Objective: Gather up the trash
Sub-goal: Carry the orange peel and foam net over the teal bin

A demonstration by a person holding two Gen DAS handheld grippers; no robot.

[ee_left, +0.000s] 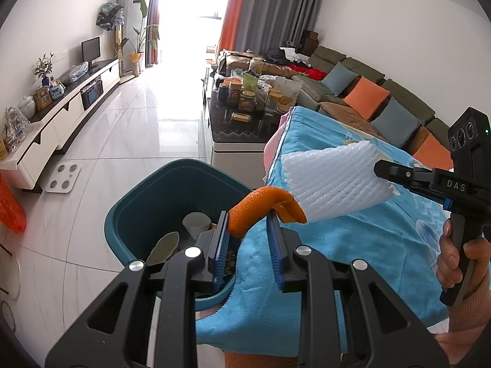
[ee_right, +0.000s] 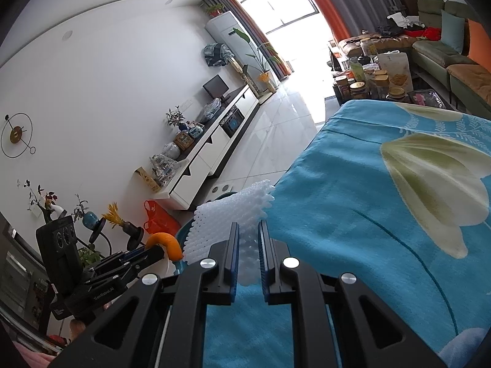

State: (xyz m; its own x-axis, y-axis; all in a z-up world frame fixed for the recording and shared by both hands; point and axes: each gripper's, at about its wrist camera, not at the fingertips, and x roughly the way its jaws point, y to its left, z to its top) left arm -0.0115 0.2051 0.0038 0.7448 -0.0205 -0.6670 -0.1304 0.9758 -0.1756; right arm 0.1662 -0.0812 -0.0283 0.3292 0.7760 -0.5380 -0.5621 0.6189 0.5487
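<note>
My left gripper [ee_left: 248, 218] is shut on a curled piece of orange peel [ee_left: 264, 203], held over the right rim of a teal bin [ee_left: 144, 205] beside the table's edge. Inside the bin lie a paper cup [ee_left: 196, 224] and a beige scrap [ee_left: 164, 247]. My right gripper [ee_right: 248, 225] is shut on a white foam fruit net [ee_right: 233, 214], held above the blue floral cloth [ee_right: 383, 214] on the table. In the left wrist view the right gripper [ee_left: 380, 168] and its foam net [ee_left: 331, 181] hang just right of the peel. The right wrist view shows the left gripper [ee_right: 158, 249] with the peel [ee_right: 167, 241].
A low coffee table [ee_left: 233, 136] crowded with jars stands beyond the bin. A sofa with cushions [ee_left: 365, 92] runs along the right wall, a white TV cabinet [ee_left: 61, 122] along the left. A bathroom scale [ee_left: 63, 178] and an orange plastic bag [ee_left: 10, 211] lie on the tiled floor.
</note>
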